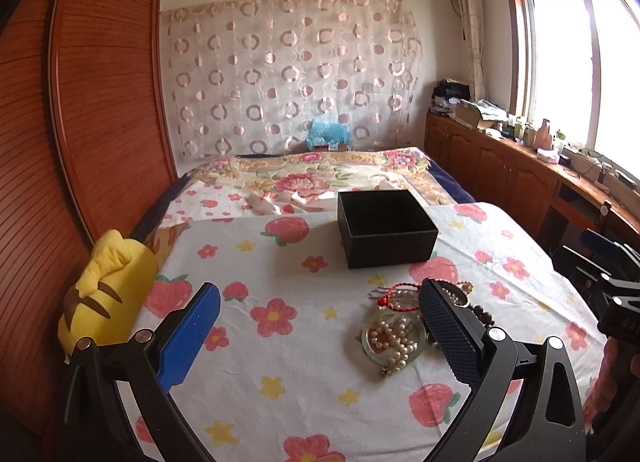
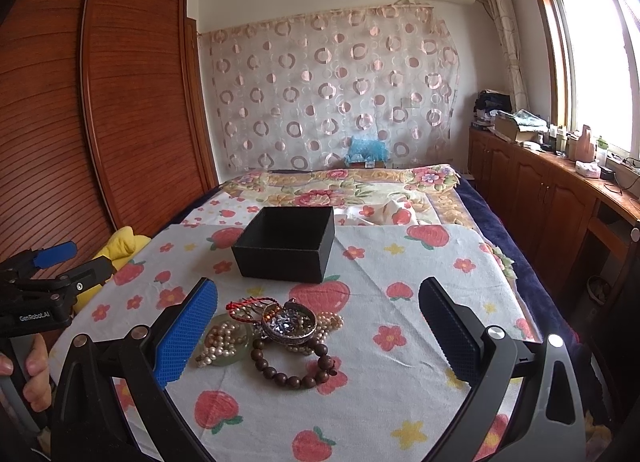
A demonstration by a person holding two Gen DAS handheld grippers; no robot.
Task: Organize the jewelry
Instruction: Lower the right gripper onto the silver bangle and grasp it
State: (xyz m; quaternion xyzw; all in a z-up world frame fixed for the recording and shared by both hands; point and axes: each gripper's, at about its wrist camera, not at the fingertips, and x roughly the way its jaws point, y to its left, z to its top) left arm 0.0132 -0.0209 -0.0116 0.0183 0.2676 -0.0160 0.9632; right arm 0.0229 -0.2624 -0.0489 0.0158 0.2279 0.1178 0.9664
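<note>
Both grippers, left [image 1: 320, 338] and right [image 2: 318, 336], gape wide and empty; the tangled jewelry [image 2: 276, 332] could snag, perhaps dragging several pieces toward the box [image 2: 286, 244].

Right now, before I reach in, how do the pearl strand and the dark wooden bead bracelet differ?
The pearl strand is pale cream with small beads; the wooden bead bracelet is dark brown with larger beads. The pearls lie bunched in a heap on a pale green ring; the bracelet lies as an open loop, mostly flat on the flowered cloth, its far side against the silver bangle. Both are beaded and sit in the pile in front of the black box.
</note>
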